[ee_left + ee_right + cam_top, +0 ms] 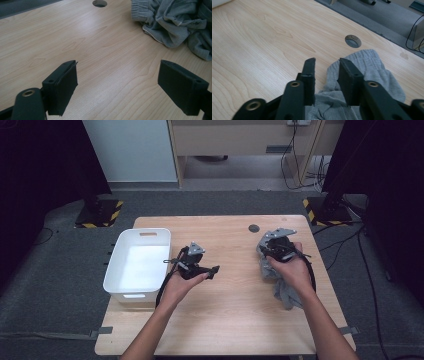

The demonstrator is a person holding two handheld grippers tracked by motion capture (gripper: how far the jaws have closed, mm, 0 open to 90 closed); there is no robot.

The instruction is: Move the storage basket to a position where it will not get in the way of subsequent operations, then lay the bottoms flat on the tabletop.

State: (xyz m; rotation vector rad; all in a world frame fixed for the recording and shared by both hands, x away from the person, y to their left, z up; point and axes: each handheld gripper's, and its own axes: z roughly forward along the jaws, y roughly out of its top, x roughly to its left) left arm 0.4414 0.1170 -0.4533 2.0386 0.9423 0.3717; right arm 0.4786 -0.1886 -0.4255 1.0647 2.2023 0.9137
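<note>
I see the grey garment [280, 270] crumpled on the right part of the table [230, 320], with the right gripper [276, 247] directly over its far end. In the right gripper view, the right gripper [326, 72] points down at the cloth: a ribbed cuff of the garment [362, 75] rises between the two jaws. The jaws stand narrow, with a gap left between them; the cloth sits against the inner face of the right-hand jaw, while the left-hand jaw is apart from it over bare wood. I cannot tell whether the pads press on the cloth.

I see the left gripper [212, 270] near the table's middle, just beside the white bin [142, 240] and well apart from the garment. In the left gripper view, the left gripper [117, 77] has its jaws spread wide with only bare wood between them. The garment [175, 22] lies ahead and to the right, beyond the jaws. A round hole [99, 3] in the tabletop shows farther off.
</note>
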